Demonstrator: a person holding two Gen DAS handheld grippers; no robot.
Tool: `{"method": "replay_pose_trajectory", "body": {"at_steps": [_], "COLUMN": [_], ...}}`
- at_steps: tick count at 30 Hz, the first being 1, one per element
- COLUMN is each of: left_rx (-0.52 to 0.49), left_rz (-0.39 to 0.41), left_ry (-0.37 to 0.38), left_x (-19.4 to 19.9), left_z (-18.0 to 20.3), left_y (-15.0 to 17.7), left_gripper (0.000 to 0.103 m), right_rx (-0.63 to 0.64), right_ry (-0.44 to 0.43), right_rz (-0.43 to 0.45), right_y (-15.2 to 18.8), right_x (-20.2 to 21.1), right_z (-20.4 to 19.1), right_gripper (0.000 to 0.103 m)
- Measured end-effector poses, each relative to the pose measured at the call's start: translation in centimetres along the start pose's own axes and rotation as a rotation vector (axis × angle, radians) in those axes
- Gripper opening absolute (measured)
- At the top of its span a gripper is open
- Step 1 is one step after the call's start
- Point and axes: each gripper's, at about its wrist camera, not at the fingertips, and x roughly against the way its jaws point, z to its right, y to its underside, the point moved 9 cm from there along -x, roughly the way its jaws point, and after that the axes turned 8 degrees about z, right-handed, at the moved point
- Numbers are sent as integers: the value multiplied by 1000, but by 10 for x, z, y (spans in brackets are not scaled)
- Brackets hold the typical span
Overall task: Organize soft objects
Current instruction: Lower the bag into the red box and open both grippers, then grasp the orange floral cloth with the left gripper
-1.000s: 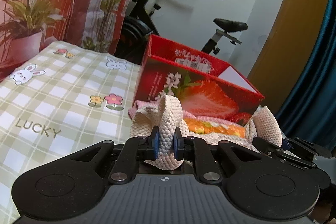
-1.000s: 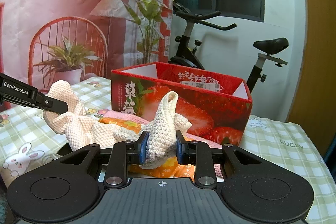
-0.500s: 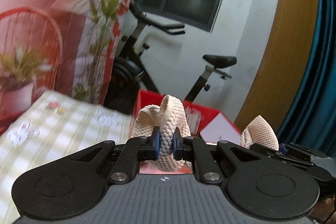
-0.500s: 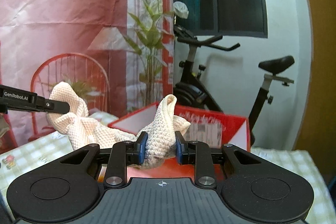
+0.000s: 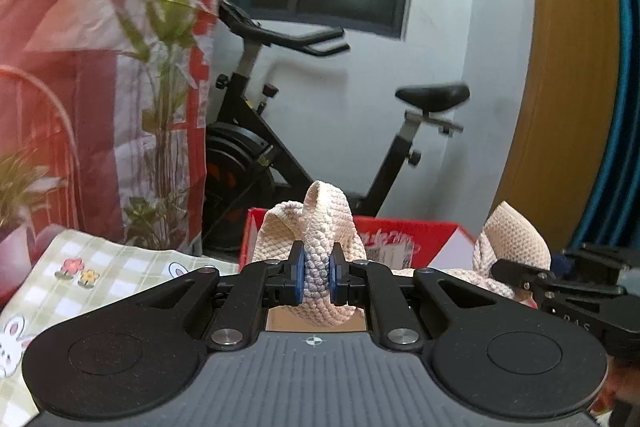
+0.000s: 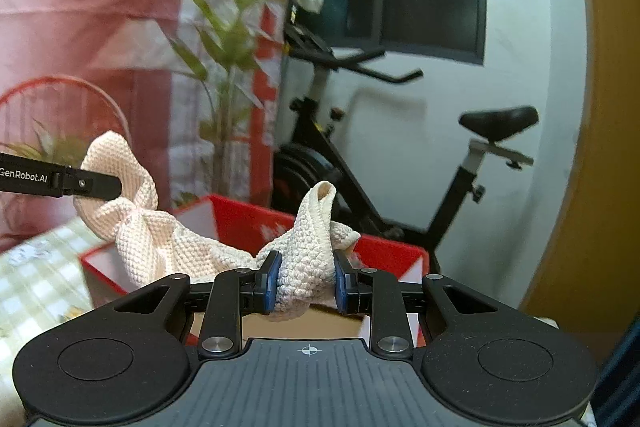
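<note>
A cream knitted cloth (image 5: 320, 227) hangs stretched between both grippers, above the open red strawberry box (image 5: 400, 231). My left gripper (image 5: 317, 279) is shut on one bunched corner of it. The other corner (image 5: 516, 239) shows at the right of the left wrist view, pinched by the right gripper's black fingers (image 5: 516, 273). In the right wrist view my right gripper (image 6: 307, 281) is shut on a thick fold of the cloth (image 6: 308, 247). The cloth sags leftward to the left gripper's finger (image 6: 92, 183). Below lies the red box (image 6: 248, 223), with brown cardboard floor showing between the jaws.
A green checked tablecloth (image 5: 100, 275) with rabbit and flower prints covers the table left of the box. A black exercise bike (image 5: 280, 131) stands behind the box against the white wall. A pink printed backdrop (image 5: 80, 47) hangs at left; a blue curtain (image 5: 624, 87) at right.
Both grippers have risen and moved forward with the cloth. It has come up off the orange and pink pile in front of the box and now hangs over the box's opening.
</note>
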Motion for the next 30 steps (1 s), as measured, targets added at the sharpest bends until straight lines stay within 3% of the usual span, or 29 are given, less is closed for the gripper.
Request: {"method": "replay_pose_trajectory", "body": {"at_steps": [4, 8, 14, 18, 19, 30], "left_rx": [-26, -17, -53, -56, -59, -58], "left_rz": [-58, -133, -170, -157, -147, -160], "left_ry": [7, 22, 31, 56, 57, 101], "left_x": [-21, -32, -33, -24, -22, 22], "left_z": [4, 2, -1, 0, 2, 12], "left_y": [13, 32, 42, 37, 34, 35], "left_gripper": [13, 13, 15, 48, 50, 50], "right_rx": [19, -41, -72, -71, -69, -153], "right_ry": [32, 36, 50, 52, 53, -9], "right_rz": [-36, -83, -104, -94, -88, -33], "right_y": [19, 38, 53, 52, 51, 39], "right_x": [-15, -23, -20, -12, -9, 50], "right_z": [4, 8, 13, 15, 13, -13], "right_gripper": [24, 25, 31, 43, 44, 44]}}
